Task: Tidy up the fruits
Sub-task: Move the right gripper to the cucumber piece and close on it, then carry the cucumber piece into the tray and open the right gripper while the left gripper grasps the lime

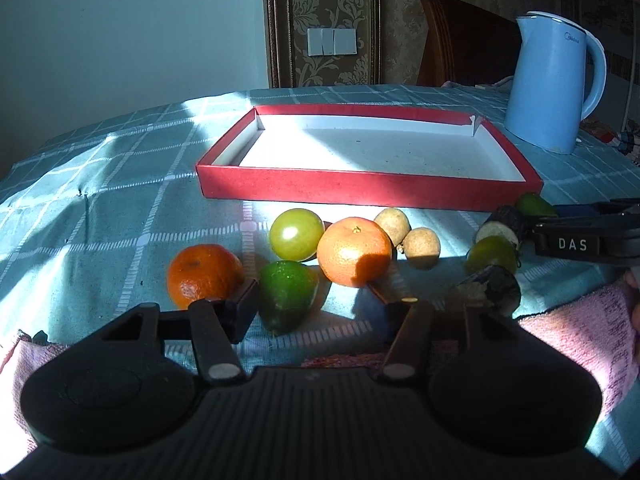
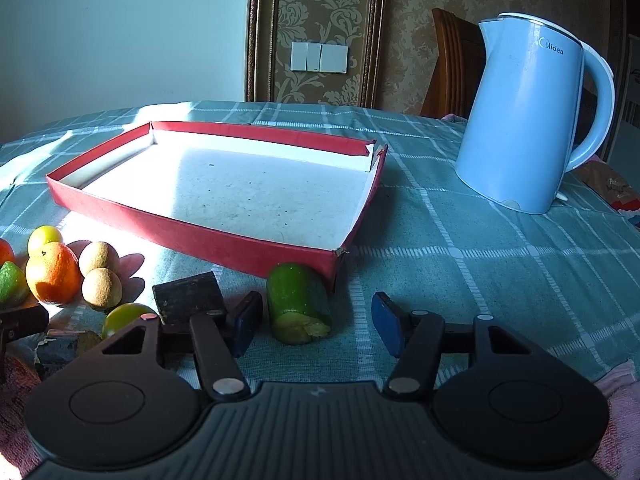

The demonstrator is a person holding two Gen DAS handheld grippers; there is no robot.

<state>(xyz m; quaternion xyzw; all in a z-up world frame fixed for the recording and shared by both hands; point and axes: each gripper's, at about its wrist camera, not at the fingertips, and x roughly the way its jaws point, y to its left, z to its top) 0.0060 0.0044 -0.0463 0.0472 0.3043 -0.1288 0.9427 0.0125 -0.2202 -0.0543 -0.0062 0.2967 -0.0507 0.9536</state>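
In the left wrist view my left gripper (image 1: 316, 304) is open around a green fruit (image 1: 286, 294) on the checked cloth. Its left pad sits close to the fruit and a gap shows on the right. Two oranges (image 1: 202, 274) (image 1: 354, 250), a yellow-green round fruit (image 1: 296, 234) and two tan longans (image 1: 394, 220) lie just beyond. In the right wrist view my right gripper (image 2: 316, 322) is open around a cut green fruit (image 2: 298, 304), with gaps on both sides. The red tray (image 1: 360, 190) (image 2: 192, 236) behind the fruit has a bare white floor.
A blue kettle (image 1: 552, 88) (image 2: 524, 120) stands at the back right of the tray. Dark chunks (image 2: 188, 298) and a small green fruit (image 2: 124, 316) lie left of the right gripper. A pink cloth (image 1: 580, 328) covers the near edge. A wooden chair (image 2: 456, 64) stands behind the table.
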